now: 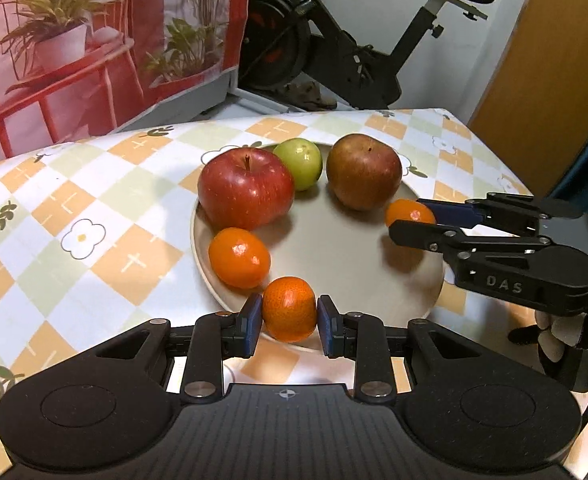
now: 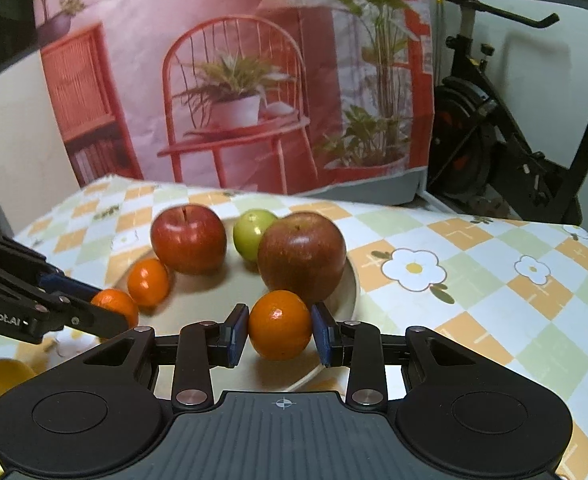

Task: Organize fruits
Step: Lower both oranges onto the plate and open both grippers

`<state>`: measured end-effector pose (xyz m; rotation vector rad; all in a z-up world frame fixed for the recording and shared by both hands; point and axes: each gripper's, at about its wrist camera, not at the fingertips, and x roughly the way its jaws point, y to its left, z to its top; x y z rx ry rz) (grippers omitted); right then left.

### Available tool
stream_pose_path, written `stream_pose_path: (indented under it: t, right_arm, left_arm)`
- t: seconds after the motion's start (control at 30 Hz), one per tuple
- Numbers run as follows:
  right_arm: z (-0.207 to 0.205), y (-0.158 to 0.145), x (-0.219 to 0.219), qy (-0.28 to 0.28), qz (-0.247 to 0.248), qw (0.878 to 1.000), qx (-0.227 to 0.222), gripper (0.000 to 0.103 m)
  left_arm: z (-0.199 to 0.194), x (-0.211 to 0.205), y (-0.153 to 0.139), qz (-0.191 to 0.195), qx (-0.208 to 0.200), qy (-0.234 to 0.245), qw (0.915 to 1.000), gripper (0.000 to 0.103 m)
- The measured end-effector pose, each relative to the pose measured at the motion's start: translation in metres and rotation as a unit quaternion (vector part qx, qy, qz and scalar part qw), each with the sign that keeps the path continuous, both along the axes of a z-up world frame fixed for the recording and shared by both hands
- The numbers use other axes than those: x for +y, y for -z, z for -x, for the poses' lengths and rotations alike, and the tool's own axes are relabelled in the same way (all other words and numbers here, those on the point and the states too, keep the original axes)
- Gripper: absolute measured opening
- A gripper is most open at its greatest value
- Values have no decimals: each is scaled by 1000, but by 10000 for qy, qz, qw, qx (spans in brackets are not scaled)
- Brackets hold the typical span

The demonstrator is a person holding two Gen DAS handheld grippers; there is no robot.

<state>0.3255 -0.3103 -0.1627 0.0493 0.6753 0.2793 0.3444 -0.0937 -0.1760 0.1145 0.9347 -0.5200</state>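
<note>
Over the plate [image 1: 422,300], each gripper's fingers [image 1: 254,320] clenched on a tangerine [image 1: 289,308] — left [image 1: 289,316], right [image 2: 280,330]

Tangerines: three, namely one [image 1: 239,258] lying on the plate, one [image 1: 289,309] at the plate's near edge, one [image 1: 410,213] at its right side
Apples: two, one bright red [image 1: 246,188], one dull red-brown [image 1: 364,171]
Green fruit: one [image 1: 299,163], between the apples
Plate: one [image 1: 334,248]
Yellow fruit: at least one [image 2: 2,378], off the plate; the full count cannot be told
</note>
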Motion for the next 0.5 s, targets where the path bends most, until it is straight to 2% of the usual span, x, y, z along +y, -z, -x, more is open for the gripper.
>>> stream_pose_path:
  t: [0.23, 0.5]
  right_arm:
    - [-5, 7, 0, 93, 122, 9999, -13, 32]
    - [-4, 14, 5, 61, 282, 9995, -123, 31]
  left_arm:
    - [-8, -9, 4, -298, -104, 97, 9995, 31]
    - [-9, -14, 5, -415, -157, 144, 9989, 32]
